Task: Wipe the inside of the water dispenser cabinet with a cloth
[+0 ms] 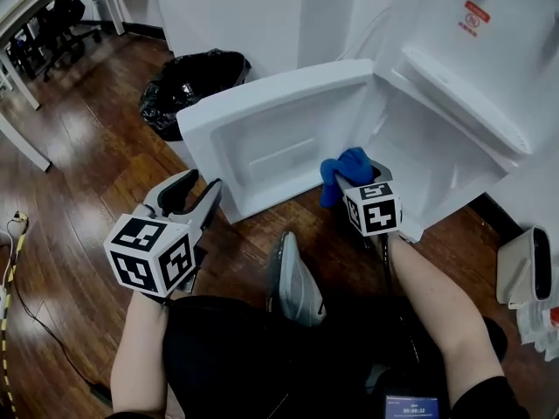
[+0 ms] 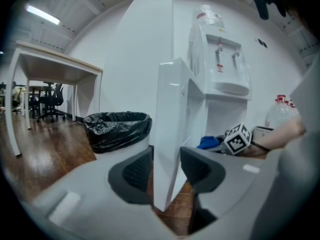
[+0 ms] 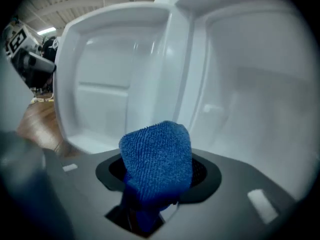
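Note:
The white water dispenser's cabinet [image 1: 428,147] stands open, its door [image 1: 279,138] swung out to the left. My left gripper [image 1: 194,192] straddles the door's free edge [image 2: 167,134], both pads against it, so it is shut on the door [image 2: 166,171]. My right gripper [image 1: 354,180] is shut on a bunched blue cloth [image 1: 345,171] just in front of the cabinet opening, near the hinge side. In the right gripper view the cloth [image 3: 157,154] bulges up between the jaws [image 3: 157,171], with the door's inner tray [image 3: 115,69] left and the bare cabinet interior [image 3: 260,99] right.
A bin lined with a black bag [image 1: 188,81] stands behind the door. The person's grey shoe [image 1: 297,282] rests on the wooden floor below it. A white appliance [image 1: 524,264] sits at the right edge, a cable [image 1: 13,251] runs along the left, and a white desk [image 2: 55,69] stands beyond.

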